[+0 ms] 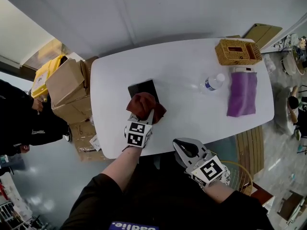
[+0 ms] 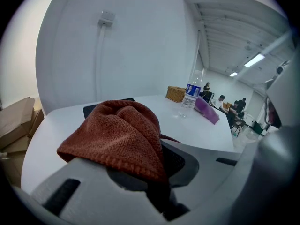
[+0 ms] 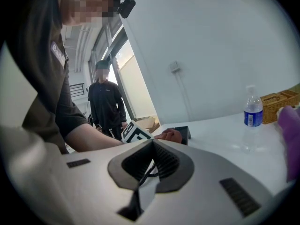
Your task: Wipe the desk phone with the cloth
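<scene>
A black desk phone [image 1: 142, 88] lies flat on the white table [image 1: 192, 66]. A rust-red cloth [image 1: 145, 106] is bunched on the phone's near end. My left gripper [image 1: 149, 115] is shut on the cloth from the near side. In the left gripper view the cloth [image 2: 117, 137] drapes over the jaws and hides their tips, with the phone [image 2: 92, 109] just behind it. My right gripper [image 1: 186, 149] hangs off the table's front edge, shut and holding nothing. The right gripper view shows the cloth [image 3: 169, 135] and the phone [image 3: 185, 132] beyond the jaws.
A water bottle [image 1: 212, 83], a wicker basket [image 1: 237, 51] and a purple cloth [image 1: 242, 93] are on the table's right part. Cardboard boxes [image 1: 72, 90] stand left of the table. A person in black [image 3: 107, 102] stands beyond it.
</scene>
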`<action>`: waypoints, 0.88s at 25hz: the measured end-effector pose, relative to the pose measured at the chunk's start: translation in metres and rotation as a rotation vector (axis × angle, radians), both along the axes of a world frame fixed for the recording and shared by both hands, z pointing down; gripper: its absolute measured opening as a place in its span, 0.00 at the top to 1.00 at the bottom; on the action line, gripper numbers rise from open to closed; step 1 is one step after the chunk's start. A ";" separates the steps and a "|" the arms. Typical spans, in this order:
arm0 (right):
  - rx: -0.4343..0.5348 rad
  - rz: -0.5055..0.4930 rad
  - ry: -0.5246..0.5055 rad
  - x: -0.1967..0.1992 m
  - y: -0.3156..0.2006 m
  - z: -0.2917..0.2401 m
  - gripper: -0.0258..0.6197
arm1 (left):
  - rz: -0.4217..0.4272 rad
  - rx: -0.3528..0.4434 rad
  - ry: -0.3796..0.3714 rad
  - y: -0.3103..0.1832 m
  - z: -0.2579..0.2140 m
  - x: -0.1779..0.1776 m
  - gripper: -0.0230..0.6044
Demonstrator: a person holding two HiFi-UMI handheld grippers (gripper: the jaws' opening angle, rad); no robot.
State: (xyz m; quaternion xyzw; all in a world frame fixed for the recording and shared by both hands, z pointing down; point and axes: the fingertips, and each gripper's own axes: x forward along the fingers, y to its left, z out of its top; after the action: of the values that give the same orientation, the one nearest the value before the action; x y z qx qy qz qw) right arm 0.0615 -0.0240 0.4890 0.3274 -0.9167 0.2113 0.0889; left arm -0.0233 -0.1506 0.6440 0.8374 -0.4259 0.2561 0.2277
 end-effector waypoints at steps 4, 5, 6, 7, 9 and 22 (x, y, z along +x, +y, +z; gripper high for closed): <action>0.000 -0.006 -0.003 0.004 0.000 0.000 0.92 | 0.012 -0.050 0.009 0.031 0.011 0.008 0.87; 0.001 -0.007 -0.004 0.005 0.000 0.000 0.92 | 0.016 -0.053 0.010 0.035 0.011 0.009 0.87; 0.001 -0.008 -0.006 0.006 -0.001 0.000 0.92 | 0.018 -0.053 0.012 0.037 0.009 0.010 0.87; 0.001 -0.009 -0.009 0.006 -0.001 -0.001 0.92 | 0.018 -0.048 0.015 0.036 0.005 0.010 0.87; 0.000 -0.009 -0.015 0.008 0.000 -0.001 0.92 | 0.018 -0.025 0.024 0.029 -0.007 0.011 0.87; 0.022 0.013 -0.010 0.029 -0.005 -0.012 0.92 | -0.021 0.108 0.037 -0.083 -0.063 0.011 0.87</action>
State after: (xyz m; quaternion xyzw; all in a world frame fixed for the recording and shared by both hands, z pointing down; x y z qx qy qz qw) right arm 0.0907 -0.0291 0.4773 0.3333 -0.9172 0.2036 0.0793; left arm -0.0120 -0.2337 0.5815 0.8484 -0.4438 0.2150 0.1926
